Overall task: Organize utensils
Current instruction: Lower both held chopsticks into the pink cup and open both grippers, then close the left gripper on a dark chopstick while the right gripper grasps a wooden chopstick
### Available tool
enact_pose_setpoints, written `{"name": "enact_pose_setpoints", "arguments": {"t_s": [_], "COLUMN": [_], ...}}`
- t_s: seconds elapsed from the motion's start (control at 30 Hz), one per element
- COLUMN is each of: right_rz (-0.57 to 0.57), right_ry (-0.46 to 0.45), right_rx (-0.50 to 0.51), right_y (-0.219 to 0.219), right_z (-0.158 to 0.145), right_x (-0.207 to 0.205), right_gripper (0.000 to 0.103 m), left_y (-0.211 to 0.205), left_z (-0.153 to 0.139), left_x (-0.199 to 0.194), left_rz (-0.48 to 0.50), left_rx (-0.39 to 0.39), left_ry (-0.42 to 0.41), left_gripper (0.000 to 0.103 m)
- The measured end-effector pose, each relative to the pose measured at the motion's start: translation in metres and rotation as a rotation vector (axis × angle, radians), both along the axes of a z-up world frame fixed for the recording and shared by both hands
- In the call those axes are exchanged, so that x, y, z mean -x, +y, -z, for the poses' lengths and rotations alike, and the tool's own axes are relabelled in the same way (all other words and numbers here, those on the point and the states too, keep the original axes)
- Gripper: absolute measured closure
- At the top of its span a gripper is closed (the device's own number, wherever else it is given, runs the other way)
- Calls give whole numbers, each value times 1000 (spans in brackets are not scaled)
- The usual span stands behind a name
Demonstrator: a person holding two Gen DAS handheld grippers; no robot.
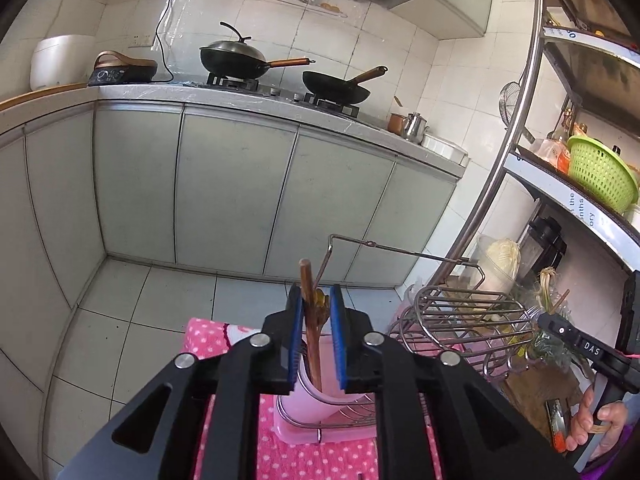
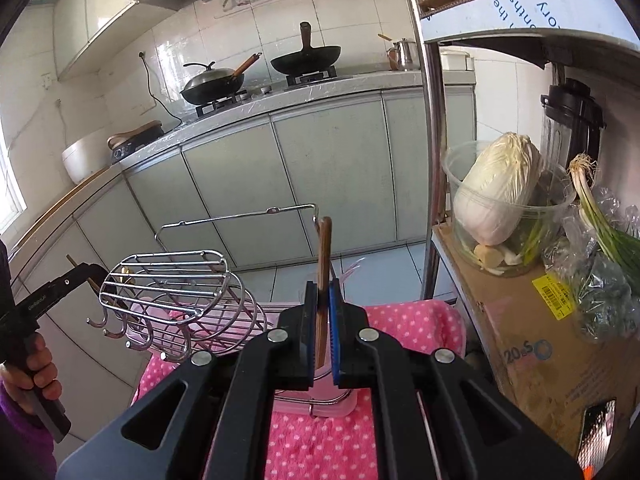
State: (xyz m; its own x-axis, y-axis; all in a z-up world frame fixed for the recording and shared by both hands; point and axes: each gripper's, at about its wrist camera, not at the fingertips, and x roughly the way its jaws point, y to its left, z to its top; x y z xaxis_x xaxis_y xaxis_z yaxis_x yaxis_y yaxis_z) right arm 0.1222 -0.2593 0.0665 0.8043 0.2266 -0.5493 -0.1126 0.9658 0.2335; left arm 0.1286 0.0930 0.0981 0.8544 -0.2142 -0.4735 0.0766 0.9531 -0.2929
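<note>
My left gripper [image 1: 316,300] hovers over a pink utensil cup [image 1: 316,400] in a wire rack on a pink dotted towel [image 1: 320,456]. Its jaws stand apart around a brown wooden utensil handle [image 1: 309,312] standing in the cup, with a gap on the right side. My right gripper [image 2: 323,292] is shut on a brown wooden utensil handle [image 2: 323,248] held upright above a pink cup [image 2: 332,344]. The right gripper's body also shows at the right in the left wrist view [image 1: 576,340].
A wire dish rack [image 2: 184,300] with hooks and a tall wire handle [image 2: 240,216] stands on the towel. A metal shelf post [image 2: 432,160], a cardboard box [image 2: 528,340] with a cabbage tub [image 2: 500,200] and scallions stand right. Grey cabinets [image 1: 240,184] and stove with woks lie ahead.
</note>
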Motion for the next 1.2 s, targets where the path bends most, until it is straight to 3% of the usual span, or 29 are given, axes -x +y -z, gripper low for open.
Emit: {"name": "enact_pose_setpoints", "arguments": {"t_s": [0.07,0.13,0.2,0.4,0.67,0.8,0.93,1.1,1.2], "right_rz": [-2,7,14,38,1,-31,-86,-138,-183], "right_ry": [2,-14,-33,-88,-104,-78,18,178,282], "right_rx": [-15,-20,-12,8,-69,-75,-94,-106,-145], "right_y": [-3,-6,-9,-15,-21,-10,3,21,32], "right_z": [-3,-9,-16,-36,-39,-19,17,70,100], "right_x": [0,1,4,19,60,82,90,83,70], "right_gripper": [89,75,71,69,68,68,69,68,68], "left_y": [3,3,5,15,17,4,-10,-33,-43], "left_z": [-4,-11,-17,-39,-54,-38,-9,43,82], "left_x": [1,4,6,20,61,78,86,80,70], "left_rz": [15,7,3,-11,13,64,109,147,137], "left_rx": [28,27,30,59,56,41,49,47,56], "left_ry": [-2,-20,-33,-75,-123,-84,-15,129,259], "left_gripper": [81,78,78,78,78,78,78,78,78]}}
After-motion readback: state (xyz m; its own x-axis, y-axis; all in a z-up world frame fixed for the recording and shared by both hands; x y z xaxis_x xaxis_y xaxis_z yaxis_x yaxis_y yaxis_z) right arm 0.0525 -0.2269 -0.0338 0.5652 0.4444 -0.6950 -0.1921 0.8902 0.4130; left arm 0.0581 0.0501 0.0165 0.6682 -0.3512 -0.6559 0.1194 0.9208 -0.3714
